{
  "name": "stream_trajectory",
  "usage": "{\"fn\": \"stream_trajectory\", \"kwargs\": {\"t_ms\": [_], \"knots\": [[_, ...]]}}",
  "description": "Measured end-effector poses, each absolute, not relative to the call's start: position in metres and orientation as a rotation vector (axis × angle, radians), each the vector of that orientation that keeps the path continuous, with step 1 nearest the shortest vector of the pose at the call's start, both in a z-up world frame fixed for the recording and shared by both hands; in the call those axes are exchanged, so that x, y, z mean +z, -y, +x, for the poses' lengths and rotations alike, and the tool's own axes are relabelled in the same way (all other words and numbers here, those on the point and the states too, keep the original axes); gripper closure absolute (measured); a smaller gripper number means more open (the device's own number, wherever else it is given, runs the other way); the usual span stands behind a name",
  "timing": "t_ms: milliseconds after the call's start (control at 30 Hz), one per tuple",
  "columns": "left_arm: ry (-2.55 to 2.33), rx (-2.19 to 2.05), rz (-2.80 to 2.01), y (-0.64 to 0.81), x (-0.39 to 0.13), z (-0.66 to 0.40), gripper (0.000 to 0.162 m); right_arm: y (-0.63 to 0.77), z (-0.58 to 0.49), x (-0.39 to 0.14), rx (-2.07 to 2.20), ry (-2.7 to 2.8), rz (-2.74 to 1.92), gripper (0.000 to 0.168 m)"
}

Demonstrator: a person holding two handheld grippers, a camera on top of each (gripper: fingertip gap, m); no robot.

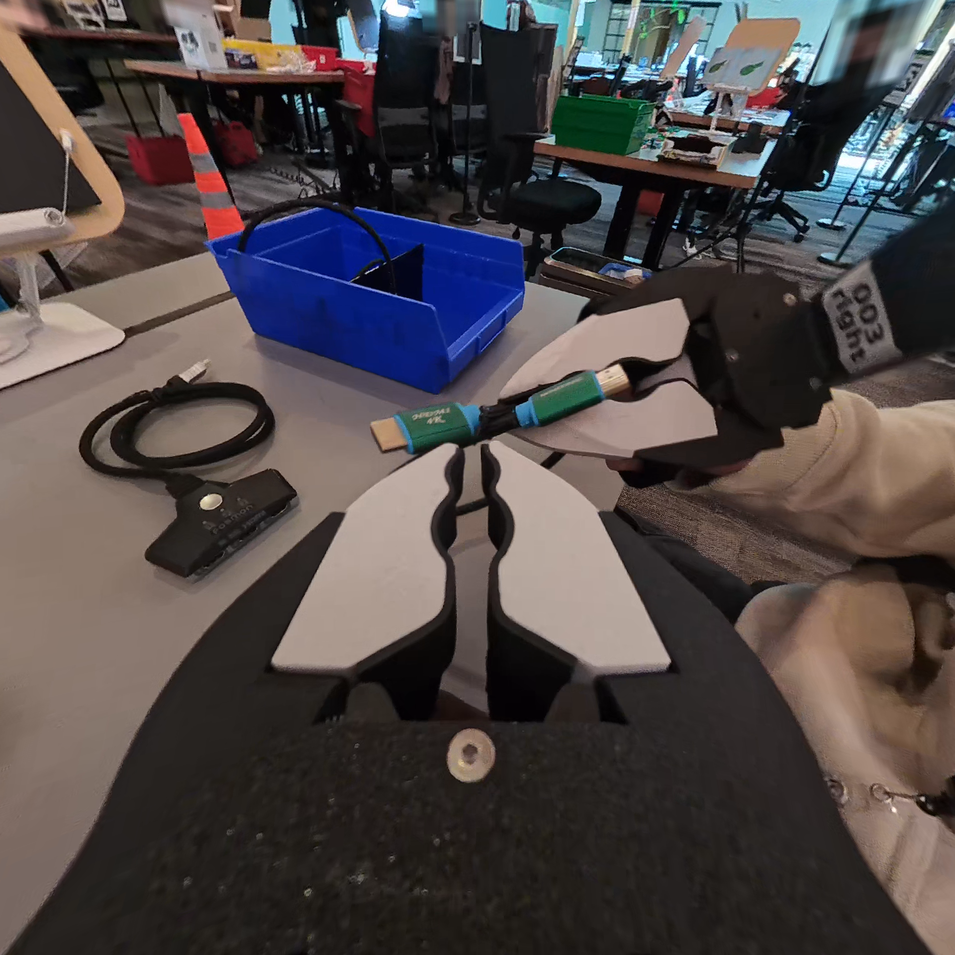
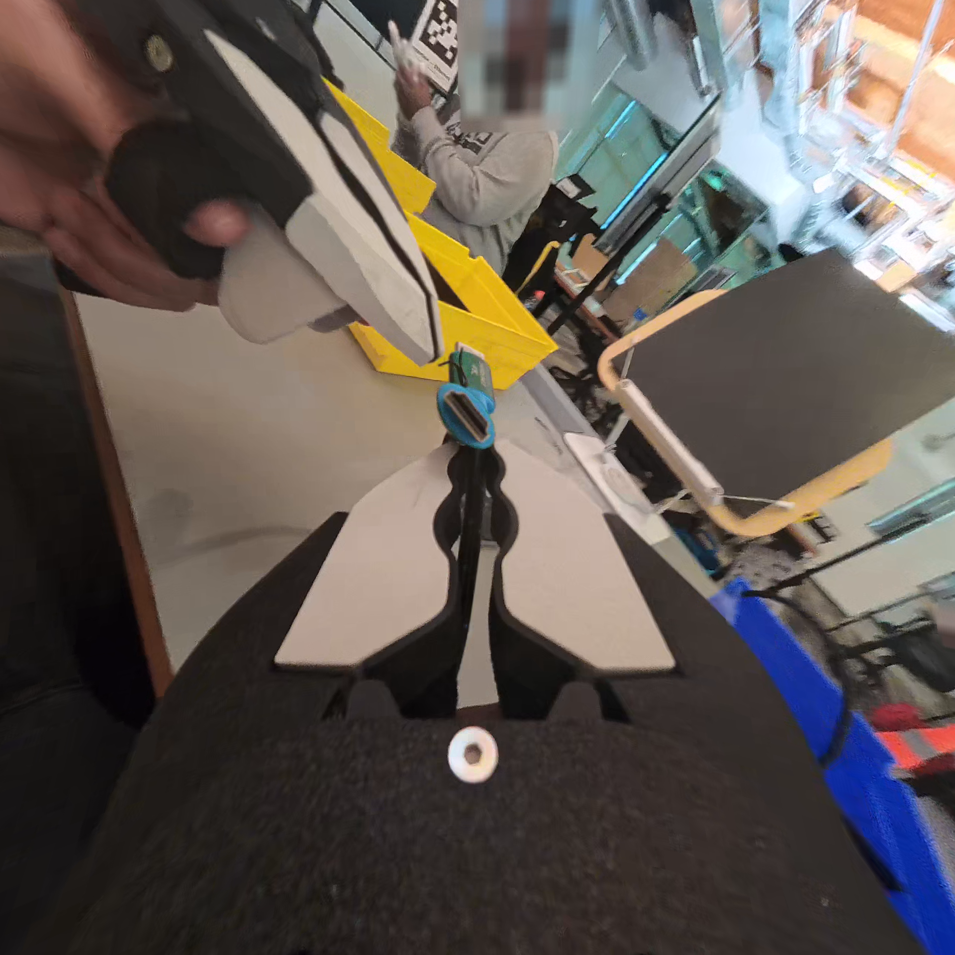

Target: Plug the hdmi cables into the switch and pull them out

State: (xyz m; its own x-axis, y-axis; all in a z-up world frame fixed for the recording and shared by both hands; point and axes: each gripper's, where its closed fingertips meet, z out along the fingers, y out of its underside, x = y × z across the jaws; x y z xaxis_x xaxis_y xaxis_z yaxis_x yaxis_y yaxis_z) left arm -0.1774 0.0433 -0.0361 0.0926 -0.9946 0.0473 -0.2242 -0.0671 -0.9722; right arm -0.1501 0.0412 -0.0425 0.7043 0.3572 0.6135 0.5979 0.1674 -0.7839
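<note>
Found the right gripper [image 2: 473, 457] clenched on the black HDMI cable [image 1: 496, 416], held up off the grey table [image 1: 77, 646] and near the table's right edge. Saw the cable folded on itself, with both green, blue-collared plugs lying side by side and pointing opposite ways: one plug [image 1: 429, 426] jutting clear of the fingertips with its gold end toward the left, the other plug [image 1: 563, 395] lying back between the two grey fingers [image 1: 620, 330]. Noted, in the right wrist view, the black cord running up the narrow slot between the pads. Found the left gripper [image 1: 471, 452] just beside and below the protruding plug, nearly closed with only a thin slit left, apparently grasping nothing, though could not tell whether the dark strand behind the slit belonged to the same cable. Spotted the black HDMI switch [image 1: 222, 522] lying flat on the table well to the left, apart from both grippers, with every port unoccupied as far as visible. Traced its own black lead [image 1: 175, 424] coiled behind it, ending in a small plug [image 1: 194, 371]. Made out a blue bin [image 1: 372, 310] farther back on the table, with a black divider [image 1: 398, 274] and a black wire [image 1: 310, 206] arching over its rim. Saw an orange cone [image 1: 209, 175] behind the bin, a yellow bin [image 2: 480, 315], and a person in a grey hoodie [image 2: 486, 170].
</note>
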Motion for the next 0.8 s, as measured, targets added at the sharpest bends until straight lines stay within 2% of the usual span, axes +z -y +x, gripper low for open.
{"fn": "stream_trajectory", "kwargs": {"t_ms": [133, 433, 700, 800], "knots": [[-1.299, -0.982, -1.401, -0.046, -0.036, -0.182, 0.156, -0.040, -0.153, -0.048, -0.045, 0.817, -1.494, 0.162], [-1.439, -0.792, -1.318, -0.039, -0.044, -0.188, 0.145, -0.036, -0.171, -0.059, 0.275, 0.752, -1.568, 0.162], [-1.477, -0.810, -1.315, -0.039, -0.047, -0.196, 0.162, -0.033, -0.183, -0.061, 0.461, 0.720, -1.588, 0.162], [-1.495, -0.840, -1.328, -0.040, -0.046, -0.199, 0.162, -0.031, -0.186, -0.061, 0.503, 0.726, -1.587, 0.162]]}}
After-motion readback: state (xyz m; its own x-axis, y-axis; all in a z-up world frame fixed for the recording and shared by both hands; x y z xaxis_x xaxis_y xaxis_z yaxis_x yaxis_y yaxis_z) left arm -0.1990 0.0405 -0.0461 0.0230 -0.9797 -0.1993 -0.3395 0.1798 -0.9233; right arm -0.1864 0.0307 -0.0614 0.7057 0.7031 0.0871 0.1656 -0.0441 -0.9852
